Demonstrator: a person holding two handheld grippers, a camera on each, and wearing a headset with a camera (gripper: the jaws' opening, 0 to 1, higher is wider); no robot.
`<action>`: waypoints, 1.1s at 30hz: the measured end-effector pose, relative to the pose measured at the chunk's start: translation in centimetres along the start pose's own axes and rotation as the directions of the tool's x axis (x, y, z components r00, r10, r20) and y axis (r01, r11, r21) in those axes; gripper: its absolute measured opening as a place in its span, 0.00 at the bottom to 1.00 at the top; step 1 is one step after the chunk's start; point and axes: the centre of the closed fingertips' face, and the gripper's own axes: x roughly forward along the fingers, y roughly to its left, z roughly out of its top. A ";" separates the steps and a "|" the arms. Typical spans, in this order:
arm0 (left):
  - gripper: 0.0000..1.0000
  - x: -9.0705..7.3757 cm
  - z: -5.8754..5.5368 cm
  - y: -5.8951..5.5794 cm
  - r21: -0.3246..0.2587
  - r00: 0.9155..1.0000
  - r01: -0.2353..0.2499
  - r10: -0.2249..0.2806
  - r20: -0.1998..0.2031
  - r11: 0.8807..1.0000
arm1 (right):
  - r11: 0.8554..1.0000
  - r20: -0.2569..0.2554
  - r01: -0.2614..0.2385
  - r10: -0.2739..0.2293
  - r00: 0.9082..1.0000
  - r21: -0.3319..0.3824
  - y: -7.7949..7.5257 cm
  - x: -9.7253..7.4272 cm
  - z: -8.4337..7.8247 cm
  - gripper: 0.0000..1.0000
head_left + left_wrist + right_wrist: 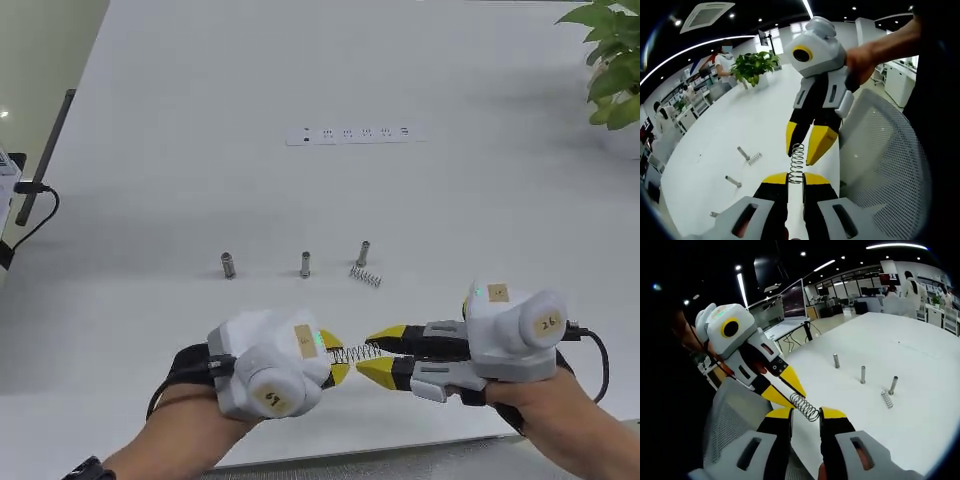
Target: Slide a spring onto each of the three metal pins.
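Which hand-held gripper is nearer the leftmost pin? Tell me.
Left. The left hand-held gripper is nearside and right of the leftmost pin; the right hand-held gripper is farther right.

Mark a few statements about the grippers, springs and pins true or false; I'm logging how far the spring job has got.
1. The left gripper is shut on a spring. True.
2. The right gripper is clamped shut. False: its jaws stand apart on either side of that spring's free end.
3. A loose spring lies on the table beside the right-hand pin. True.
4. Every pin carries a spring. False: the middle pin and the right-hand pin are bare.
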 end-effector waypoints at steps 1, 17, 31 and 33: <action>0.02 0.0 -0.1 0.0 0.005 1.000 0.001 -0.001 -0.002 1.000 | 1.000 0.000 -0.006 0.006 1.000 0.000 0.1 -0.1 0.0 0.18; 0.02 0.3 -0.7 -1.0 0.105 0.999 0.032 -0.028 -0.037 0.994 | 0.997 -0.012 -0.071 0.071 0.997 -0.015 1.5 0.0 -0.2 0.09; 0.02 1.1 0.5 -0.7 0.088 1.000 0.026 -0.026 0.001 0.996 | 0.996 -0.013 -0.039 0.038 0.999 -0.080 1.4 -0.5 2.1 0.08; 0.02 1.2 0.7 -0.6 0.074 1.000 0.023 -0.023 0.008 0.997 | 0.995 -0.019 -0.036 0.035 0.999 -0.093 1.4 -0.5 2.3 0.09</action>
